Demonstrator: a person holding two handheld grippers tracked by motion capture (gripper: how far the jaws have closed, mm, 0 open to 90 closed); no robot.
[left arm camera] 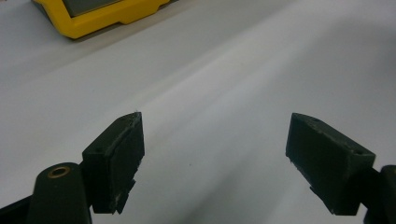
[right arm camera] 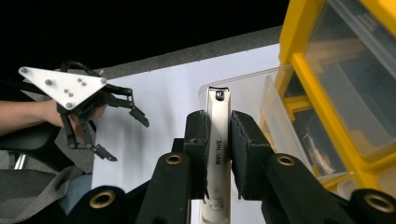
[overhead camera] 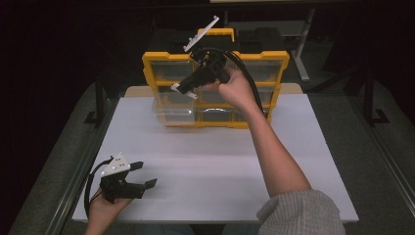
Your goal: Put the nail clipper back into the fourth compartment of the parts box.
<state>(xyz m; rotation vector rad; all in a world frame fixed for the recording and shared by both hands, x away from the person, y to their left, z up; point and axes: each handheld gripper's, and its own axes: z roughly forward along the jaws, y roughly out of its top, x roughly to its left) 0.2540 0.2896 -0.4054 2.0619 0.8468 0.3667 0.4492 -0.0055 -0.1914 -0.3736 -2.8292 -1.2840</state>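
My right gripper (overhead camera: 188,84) is raised in front of a yellow organiser (overhead camera: 161,58) that stands upright at the back of the table. Its jaws are shut on a silver nail clipper (right arm camera: 217,100), which stands lengthwise between the pads and sticks out past the tips. A clear drawer (right arm camera: 268,100) juts out of the organiser just beyond the clipper. My left gripper (overhead camera: 145,174) rests low at the table's front left corner. Its jaws stand open with nothing between them (left arm camera: 212,140). The right gripper view also catches it (right arm camera: 126,139), held in a hand.
The white table top (overhead camera: 210,166) spreads between the two grippers. The organiser has several clear drawers in a yellow frame (right arm camera: 299,65) and a handle on top (overhead camera: 215,32). Its lower left drawer (overhead camera: 171,113) is pulled forward. Dark floor surrounds the table.
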